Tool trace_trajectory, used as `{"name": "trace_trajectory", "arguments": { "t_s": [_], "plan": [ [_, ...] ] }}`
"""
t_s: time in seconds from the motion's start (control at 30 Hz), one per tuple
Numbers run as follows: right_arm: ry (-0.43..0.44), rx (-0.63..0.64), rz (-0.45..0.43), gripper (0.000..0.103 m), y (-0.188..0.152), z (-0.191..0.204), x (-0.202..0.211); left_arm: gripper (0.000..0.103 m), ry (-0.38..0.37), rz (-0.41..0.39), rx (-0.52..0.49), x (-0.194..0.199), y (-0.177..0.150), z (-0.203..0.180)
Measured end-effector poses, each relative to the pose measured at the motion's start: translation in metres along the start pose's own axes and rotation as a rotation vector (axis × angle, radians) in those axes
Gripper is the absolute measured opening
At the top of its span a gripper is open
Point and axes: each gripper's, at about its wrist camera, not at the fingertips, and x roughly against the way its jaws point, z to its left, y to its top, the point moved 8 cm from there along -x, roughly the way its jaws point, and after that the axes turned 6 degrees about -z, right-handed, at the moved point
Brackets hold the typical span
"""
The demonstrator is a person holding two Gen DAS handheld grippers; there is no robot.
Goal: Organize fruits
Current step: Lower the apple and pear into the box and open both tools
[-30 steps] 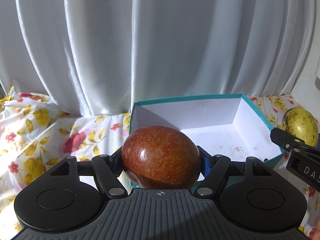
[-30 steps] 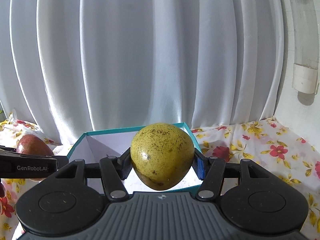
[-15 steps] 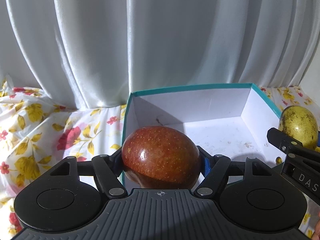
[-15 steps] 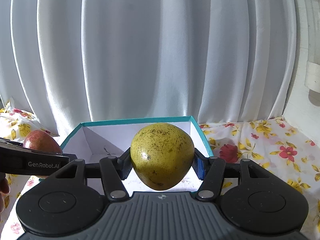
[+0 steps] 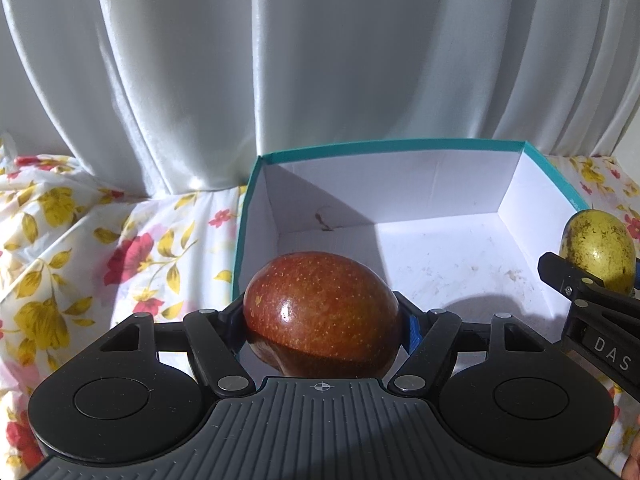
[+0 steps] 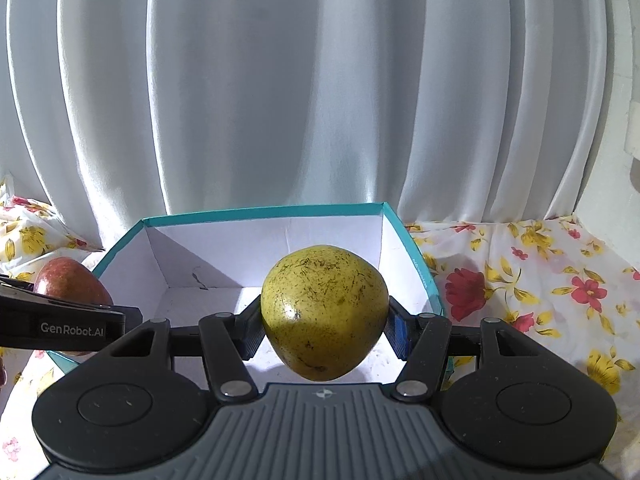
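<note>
My left gripper [image 5: 322, 320] is shut on a red speckled fruit [image 5: 320, 308], held at the near left corner of a teal-edged white box [image 5: 400, 148]. The yellow-green fruit [image 5: 598, 252] and the right gripper's finger show at the right edge of that view. In the right wrist view my right gripper [image 6: 324, 328] is shut on the yellow-green fruit [image 6: 324, 308], held over the near side of the box [image 6: 260, 214]. The red fruit [image 6: 68, 284] shows at the left there, behind the left gripper's black finger. The box's white floor holds no fruit.
A floral cloth [image 5: 100, 248] covers the surface on both sides of the box [image 6: 540, 280]. White pleated curtains [image 5: 320, 60] hang right behind the box. A white wall [image 6: 624, 192] stands at the far right.
Both grippers have sunk and come closer to the box while still holding their fruits. The box looks larger and more of its floor shows in both views.
</note>
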Motion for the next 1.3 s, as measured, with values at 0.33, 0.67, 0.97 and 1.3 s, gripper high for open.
{"name": "trace_trajectory", "arguments": {
  "t_s": [0.33, 0.67, 0.97, 1.3],
  "plan": [
    [-0.026, 0.010, 0.067, 0.060, -0.019, -0.008, -0.020, 0.075, 0.022, 0.021, -0.020, -0.015, -0.007, 0.002],
    [-0.058, 0.085, 0.073, 0.060, -0.025, -0.007, -0.027, 0.076, 0.002, 0.050, -0.030, -0.025, -0.011, -0.004],
    [-0.062, 0.105, 0.088, 0.060, -0.025, -0.006, -0.032, 0.076, -0.010, 0.070, -0.056, -0.029, -0.016, -0.010],
    [-0.056, 0.061, 0.021, 0.093, -0.014, -0.009, -0.012, 0.081, -0.015, -0.006, -0.045, -0.007, -0.005, -0.007]
  ]
}}
